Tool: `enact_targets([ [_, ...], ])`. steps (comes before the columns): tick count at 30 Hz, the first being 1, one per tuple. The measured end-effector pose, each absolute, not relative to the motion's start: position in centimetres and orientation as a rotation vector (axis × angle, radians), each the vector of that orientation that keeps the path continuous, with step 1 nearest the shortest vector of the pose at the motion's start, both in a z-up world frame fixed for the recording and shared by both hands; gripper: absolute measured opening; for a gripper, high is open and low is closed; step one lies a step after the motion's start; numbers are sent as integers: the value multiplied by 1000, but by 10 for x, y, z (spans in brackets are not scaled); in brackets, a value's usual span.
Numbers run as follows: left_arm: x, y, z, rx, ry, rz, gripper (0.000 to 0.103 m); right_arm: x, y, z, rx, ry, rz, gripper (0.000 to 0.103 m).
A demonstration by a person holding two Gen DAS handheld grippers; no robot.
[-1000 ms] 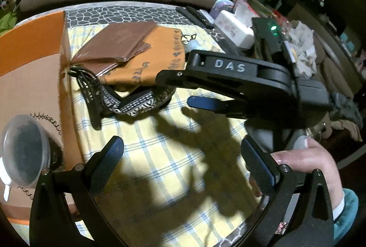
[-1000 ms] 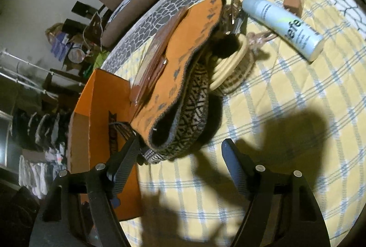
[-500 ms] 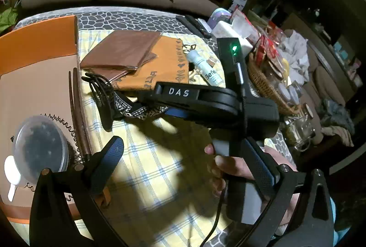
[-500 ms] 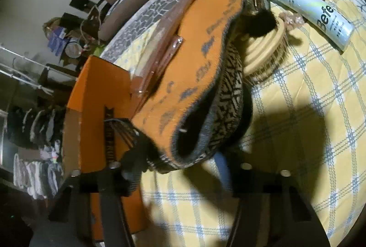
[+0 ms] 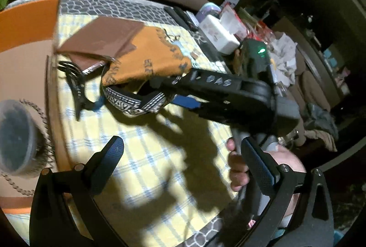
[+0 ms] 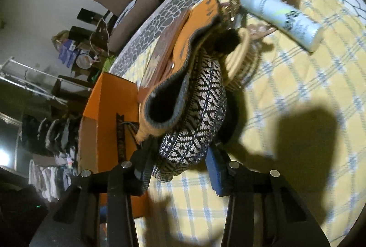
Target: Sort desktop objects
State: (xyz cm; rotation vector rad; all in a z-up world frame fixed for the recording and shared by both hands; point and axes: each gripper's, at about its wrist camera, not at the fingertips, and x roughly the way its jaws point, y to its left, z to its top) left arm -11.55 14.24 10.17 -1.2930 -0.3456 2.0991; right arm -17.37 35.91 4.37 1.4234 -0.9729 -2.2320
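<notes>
The right gripper (image 6: 180, 172) has advanced and its jaws have just been closing around the near end of the black-and-white patterned woven pouch (image 6: 194, 114), now between them.

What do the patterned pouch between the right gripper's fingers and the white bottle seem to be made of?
Patterned pouch: apparently woven or knitted fabric, matte; its black-and-white zigzag shows stitch texture. White bottle: probably plastic, smooth, with a slight sheen and printed lettering.

Open yellow checked cloth (image 5: 146, 169) lies bare ahead of the left gripper (image 5: 183, 162). Further in, the knitted pouch (image 6: 194, 114), black hair claw (image 5: 77, 89) and orange box (image 6: 109, 118) crowd the way (the white tube (image 6: 281, 18) lies well apart).
</notes>
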Motion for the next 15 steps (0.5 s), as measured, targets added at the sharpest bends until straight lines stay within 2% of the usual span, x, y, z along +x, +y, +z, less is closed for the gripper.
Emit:
enact_targets([
  [3,-113,154,100,-1294,-276,2154,103,-166,369,51,1427,-941,-2220,41],
  [15,-104,178,94,-1284,-217,2143,103,-131,392,56,1505,-672,-2214,40],
])
